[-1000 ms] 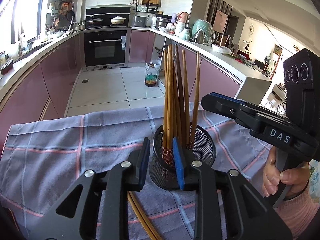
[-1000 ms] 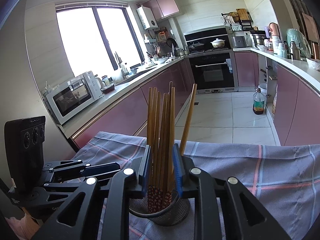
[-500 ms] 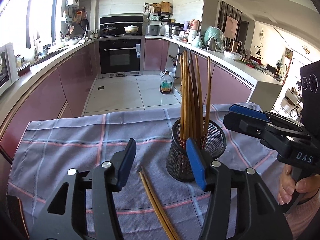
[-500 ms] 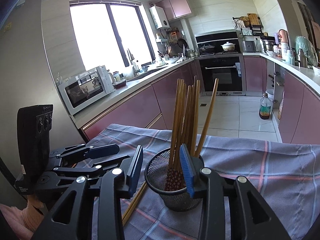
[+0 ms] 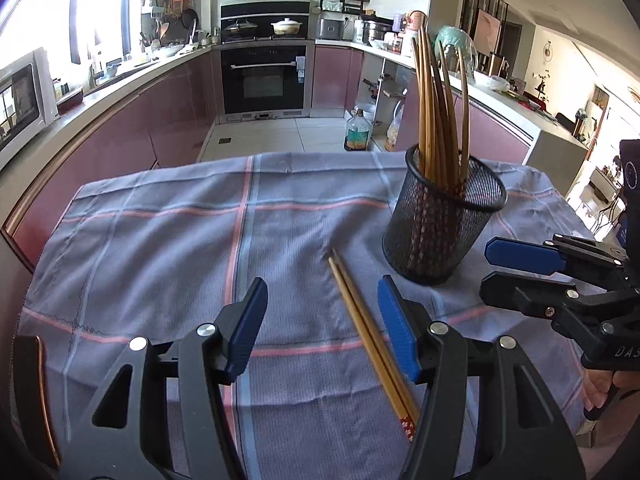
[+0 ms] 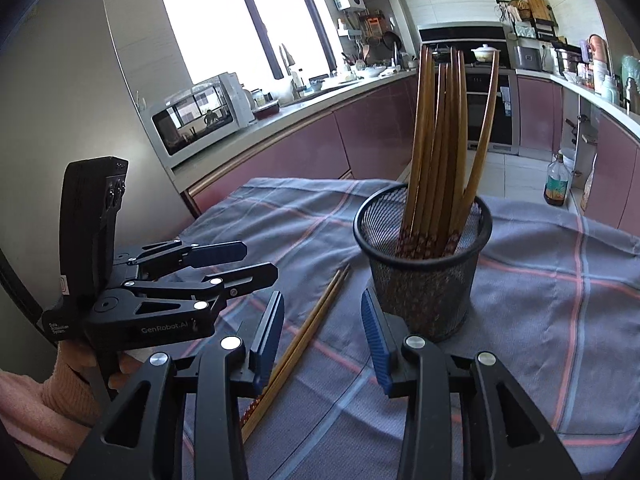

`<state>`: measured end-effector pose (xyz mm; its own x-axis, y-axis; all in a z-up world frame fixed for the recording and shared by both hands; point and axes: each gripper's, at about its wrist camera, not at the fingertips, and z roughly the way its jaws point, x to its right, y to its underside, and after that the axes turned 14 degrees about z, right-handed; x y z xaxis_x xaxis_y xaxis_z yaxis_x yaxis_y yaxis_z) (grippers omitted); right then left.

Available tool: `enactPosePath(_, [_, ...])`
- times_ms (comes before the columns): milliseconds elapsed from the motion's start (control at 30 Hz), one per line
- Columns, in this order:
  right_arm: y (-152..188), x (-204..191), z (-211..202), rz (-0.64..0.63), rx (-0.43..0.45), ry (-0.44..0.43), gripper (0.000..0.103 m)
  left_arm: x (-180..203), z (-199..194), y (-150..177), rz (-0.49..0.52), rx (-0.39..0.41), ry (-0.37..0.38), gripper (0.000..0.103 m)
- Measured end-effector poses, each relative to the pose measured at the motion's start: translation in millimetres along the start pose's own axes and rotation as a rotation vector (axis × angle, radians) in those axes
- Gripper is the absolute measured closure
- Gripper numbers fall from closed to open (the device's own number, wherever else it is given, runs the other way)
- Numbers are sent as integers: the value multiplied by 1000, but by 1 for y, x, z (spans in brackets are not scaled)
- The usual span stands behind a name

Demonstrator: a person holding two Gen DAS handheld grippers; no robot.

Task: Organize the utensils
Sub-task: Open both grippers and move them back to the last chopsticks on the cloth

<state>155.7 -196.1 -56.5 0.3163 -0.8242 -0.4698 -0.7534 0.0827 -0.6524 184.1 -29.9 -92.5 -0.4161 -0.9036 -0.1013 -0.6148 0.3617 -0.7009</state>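
Observation:
A black mesh cup (image 5: 442,224) stands on the checked cloth and holds several wooden chopsticks (image 5: 438,108). It also shows in the right wrist view (image 6: 424,264) with its chopsticks (image 6: 444,140). A loose pair of chopsticks (image 5: 370,340) lies flat on the cloth beside the cup, also seen in the right wrist view (image 6: 308,328). My left gripper (image 5: 322,324) is open and empty, just above the loose pair. My right gripper (image 6: 322,338) is open and empty, over the same pair, to the cup's near left.
The blue-grey checked cloth (image 5: 160,248) covers the table. The table's far edge drops to the kitchen floor. An oil bottle (image 5: 356,132) stands on the floor beyond. Counters and an oven lie further back.
Both grippers have opened and pulled back from the chopsticks in the cup. The cup now stands farther off and to the right. The loose pair on the cloth has come into view.

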Motion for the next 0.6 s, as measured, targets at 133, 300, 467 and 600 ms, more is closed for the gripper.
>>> enactPosePath(133, [11,2,13,19,-50,4,65,3,12,20,-4,-52,19,46])
enactPosePath(300, [17,4,19,42,-75,8,63,11,19,32,-6,-78,50,46])
enactPosePath(467, [23,4,22,50,-86,17,63,18,26,37,-1,-102,46,46])
enactPosePath(600, [25,4,23,58,-92,16,62,21,30,36,0,-114,38,47])
